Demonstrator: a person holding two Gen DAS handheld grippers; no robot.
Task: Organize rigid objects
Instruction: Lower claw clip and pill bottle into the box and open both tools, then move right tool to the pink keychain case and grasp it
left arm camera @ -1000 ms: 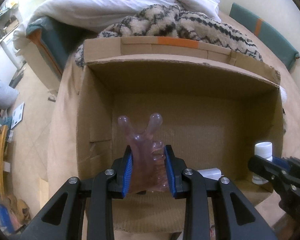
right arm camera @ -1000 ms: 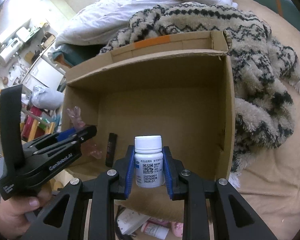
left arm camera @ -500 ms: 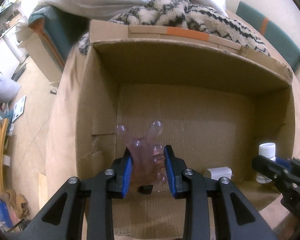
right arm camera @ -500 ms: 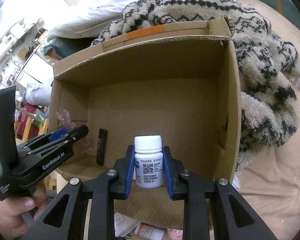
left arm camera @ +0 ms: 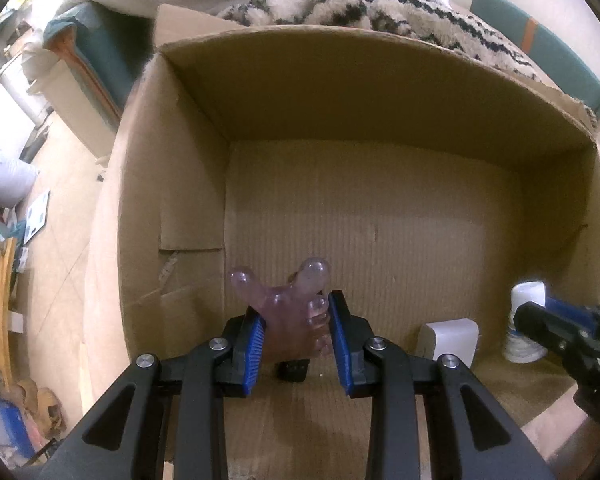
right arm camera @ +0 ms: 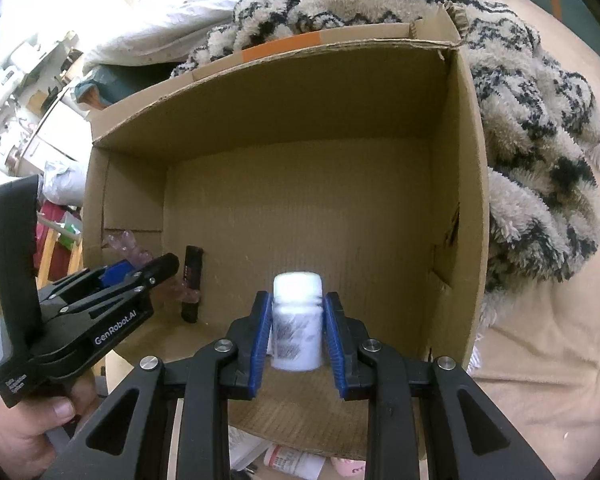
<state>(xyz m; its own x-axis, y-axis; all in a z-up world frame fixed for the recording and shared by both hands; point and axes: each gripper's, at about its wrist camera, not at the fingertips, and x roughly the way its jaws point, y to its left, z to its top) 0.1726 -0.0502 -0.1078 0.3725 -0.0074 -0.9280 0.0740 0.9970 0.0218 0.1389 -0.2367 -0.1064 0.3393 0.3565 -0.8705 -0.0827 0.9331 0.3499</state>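
Left hand-held gripper point(left arm camera: 296, 338) clamps pink massager point(left arm camera: 288, 304); right hand-held gripper point(right arm camera: 296, 334) clamps bottle point(right arm camera: 296, 320), angled into box point(right arm camera: 464, 200).

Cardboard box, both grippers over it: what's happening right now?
A person holds a gripper in each hand above the open box. The left gripper is shut on a translucent pink toy, low inside near the left wall. The right gripper is shut on a white bottle over the near edge. A black stick and a white block already lie on the box floor. Neither held item has been released yet.
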